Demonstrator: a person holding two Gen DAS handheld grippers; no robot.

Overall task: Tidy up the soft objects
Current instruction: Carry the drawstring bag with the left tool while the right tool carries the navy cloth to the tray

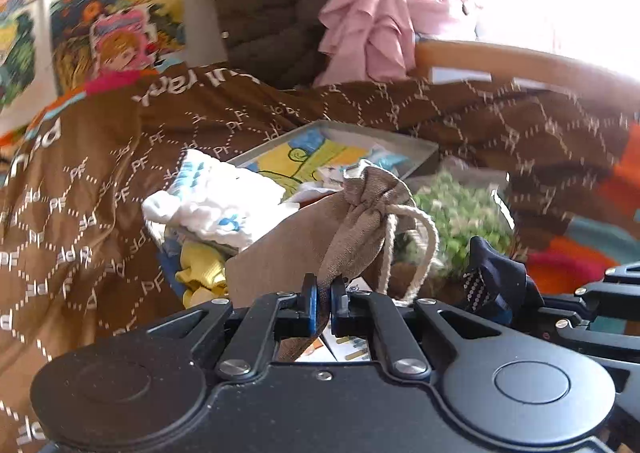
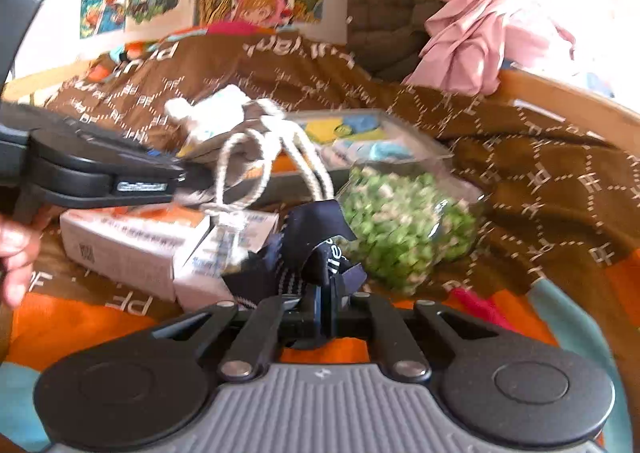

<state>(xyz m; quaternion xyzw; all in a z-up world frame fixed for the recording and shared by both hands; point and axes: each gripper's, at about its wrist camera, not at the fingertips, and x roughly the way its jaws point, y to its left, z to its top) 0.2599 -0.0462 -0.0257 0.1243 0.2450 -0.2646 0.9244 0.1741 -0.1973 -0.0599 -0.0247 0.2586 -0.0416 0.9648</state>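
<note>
Tongs point(image 1: 324, 301) pinch a soft, gathered beige drawstring pouch point(image 1: 320, 229).

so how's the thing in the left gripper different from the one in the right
The left hand-held gripper is shut on a taupe drawstring pouch; the right hand-held gripper is shut on a dark navy sock.
The pouch is plain with a pale cord; the sock has white dots and lettering.
The pouch looks larger and holds its shape; the sock is crumpled.
Both are soft fabric, pinched and lifted.
</note>
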